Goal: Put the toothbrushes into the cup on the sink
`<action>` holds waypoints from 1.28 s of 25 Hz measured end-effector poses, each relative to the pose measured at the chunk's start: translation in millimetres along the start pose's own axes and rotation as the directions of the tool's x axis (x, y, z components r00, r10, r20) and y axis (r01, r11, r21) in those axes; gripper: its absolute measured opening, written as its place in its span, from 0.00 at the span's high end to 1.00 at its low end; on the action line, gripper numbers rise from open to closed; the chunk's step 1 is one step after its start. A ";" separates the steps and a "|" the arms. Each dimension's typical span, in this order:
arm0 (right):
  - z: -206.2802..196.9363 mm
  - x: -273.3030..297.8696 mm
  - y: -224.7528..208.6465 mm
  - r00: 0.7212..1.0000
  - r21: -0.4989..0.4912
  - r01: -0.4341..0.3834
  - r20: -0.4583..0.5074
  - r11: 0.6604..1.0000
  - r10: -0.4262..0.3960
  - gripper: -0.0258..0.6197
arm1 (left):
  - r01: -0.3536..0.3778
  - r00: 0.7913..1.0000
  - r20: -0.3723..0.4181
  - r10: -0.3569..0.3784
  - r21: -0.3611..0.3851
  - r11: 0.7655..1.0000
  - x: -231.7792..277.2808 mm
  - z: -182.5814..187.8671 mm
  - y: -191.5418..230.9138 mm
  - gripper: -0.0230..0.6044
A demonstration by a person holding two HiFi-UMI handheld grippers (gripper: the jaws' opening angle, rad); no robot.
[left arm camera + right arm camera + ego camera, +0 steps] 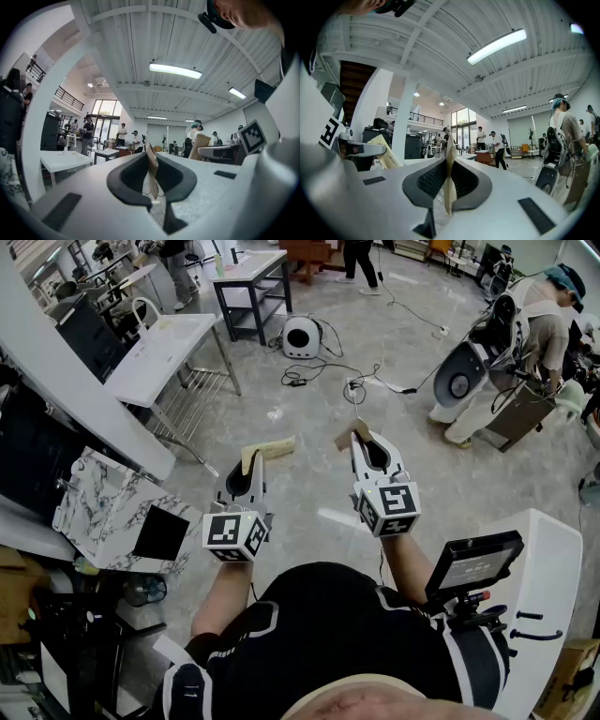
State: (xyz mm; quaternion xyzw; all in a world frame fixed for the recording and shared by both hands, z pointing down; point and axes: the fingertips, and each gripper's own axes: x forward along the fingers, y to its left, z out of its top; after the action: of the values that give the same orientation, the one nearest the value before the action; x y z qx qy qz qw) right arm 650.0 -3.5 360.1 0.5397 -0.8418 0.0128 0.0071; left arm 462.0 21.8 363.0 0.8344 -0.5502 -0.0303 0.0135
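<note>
Both grippers are held level over the grey floor [309, 418], side by side with a gap between them. On the left gripper [266, 450], the tan pads [151, 164] are pressed flat together with nothing between them. The right gripper [354, 433] looks the same, pads closed and empty. The marble-topped sink [101, 510] sits off to the left, well apart from both. I can't make out the toothbrushes or the cup on it.
</note>
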 end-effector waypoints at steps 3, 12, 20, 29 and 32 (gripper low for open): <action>-0.9 -0.7 -0.9 1.000 -0.010 -0.002 0.023 1.000 0.002 0.89 | -0.003 1.000 -0.008 0.003 -0.004 1.000 -3.2 -1.5 -0.5 0.91; -2.1 -1.1 4.4 1.000 0.000 -0.018 0.007 1.000 0.018 0.89 | -0.017 1.000 -0.010 0.017 -0.007 1.000 -9.2 1.3 1.0 0.91; 0.4 -0.9 1.8 0.998 0.025 -0.013 0.060 1.000 0.011 0.89 | -0.020 1.000 -0.010 0.020 -0.001 1.000 -11.8 1.7 1.8 0.91; 4.6 3.4 25.7 0.998 0.035 -0.038 0.055 0.999 0.036 0.89 | -0.031 0.999 -0.009 0.031 -0.005 1.000 -24.4 3.2 15.5 0.91; 3.4 6.9 33.2 0.998 0.027 -0.042 0.052 0.999 0.041 0.89 | -0.036 0.999 -0.006 0.036 -0.004 0.999 -29.0 5.6 22.3 0.91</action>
State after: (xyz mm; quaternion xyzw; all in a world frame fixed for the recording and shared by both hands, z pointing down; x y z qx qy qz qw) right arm 617.0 4.0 356.4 0.5223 -0.8524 0.0109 -0.0225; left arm 429.8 39.6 359.7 0.8244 -0.5650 -0.0286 0.0172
